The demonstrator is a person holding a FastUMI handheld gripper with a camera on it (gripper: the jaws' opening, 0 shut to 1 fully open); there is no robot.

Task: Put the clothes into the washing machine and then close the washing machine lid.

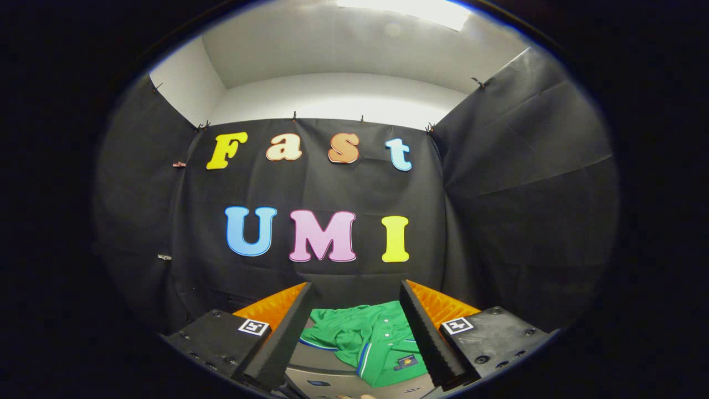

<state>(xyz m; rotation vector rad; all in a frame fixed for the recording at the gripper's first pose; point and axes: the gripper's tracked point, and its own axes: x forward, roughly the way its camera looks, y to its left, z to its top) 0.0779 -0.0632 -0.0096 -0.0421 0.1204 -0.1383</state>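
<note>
Clothes [368, 338]: one crumpled green knit shirt with striped trim and a small chest badge, lying between and just beyond the fingers [302, 327] on a smooth grey surface [332, 382]. Gripper [354, 296] spread wide, ridged inner faces, grasping nothing.

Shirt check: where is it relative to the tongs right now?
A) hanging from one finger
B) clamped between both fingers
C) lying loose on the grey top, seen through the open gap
C: the green shirt lies crumpled on the grey top, beyond the open tongs, neither finger touching it.
</note>
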